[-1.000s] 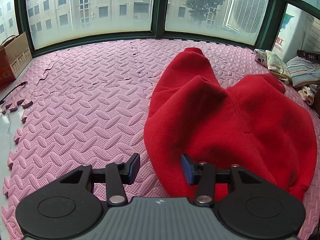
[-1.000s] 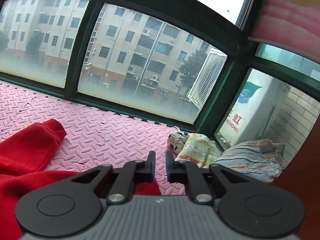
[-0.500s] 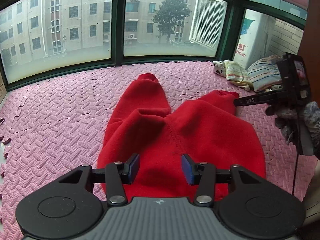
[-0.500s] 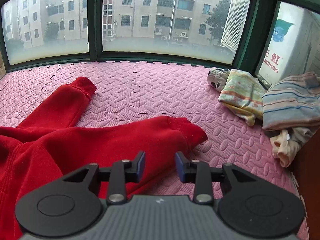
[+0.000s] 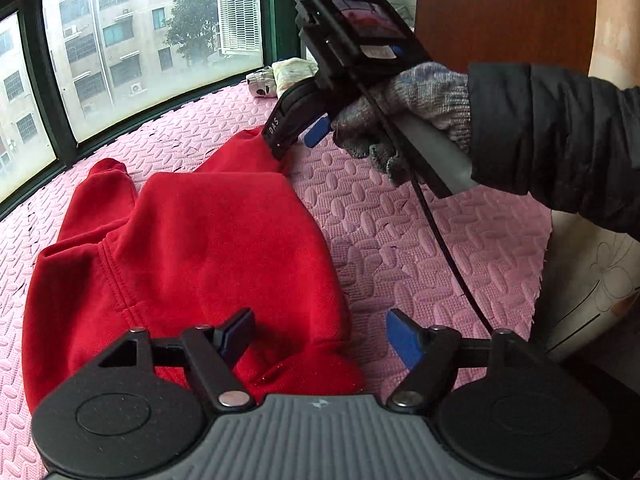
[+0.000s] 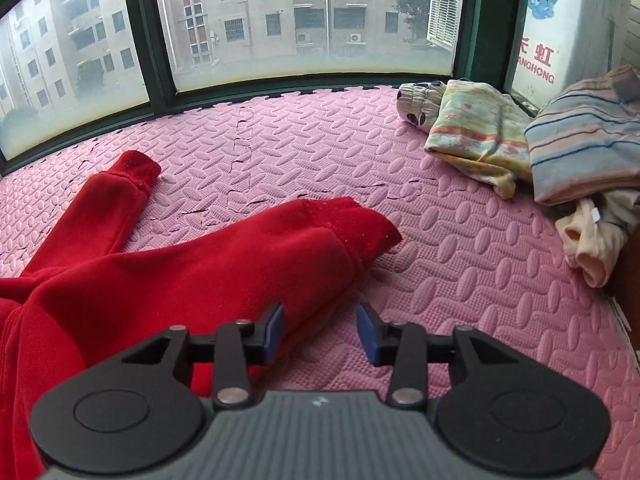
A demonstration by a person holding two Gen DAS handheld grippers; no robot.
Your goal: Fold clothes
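A red fleece garment [image 5: 208, 248] lies spread on the pink foam mat [image 5: 400, 232], its two long tube parts pointing toward the window. My left gripper [image 5: 320, 324] hovers over the garment's near corner with its jaws opening. Red fabric lies below the gap, and the pads do not press it. A gloved hand [image 5: 412, 100] holds my right gripper [image 5: 296, 144] at the far cuff. In the right wrist view that gripper [image 6: 320, 316] is open and still opening, above the edge of the tube that ends in a cuff [image 6: 352, 232]. Nothing is gripped.
A heap of other clothes lies at the mat's right edge: a floral cloth [image 6: 476, 136], a striped one [image 6: 580, 148] and a cream one [image 6: 592, 236]. Green-framed windows [image 6: 312, 20] bound the far side. Brown wooden furniture [image 5: 500, 12] stands at the right.
The left view has swung right toward the garment's near corner, and its jaws have widened. The right gripper went from shut to open and came down toward the red cuff.
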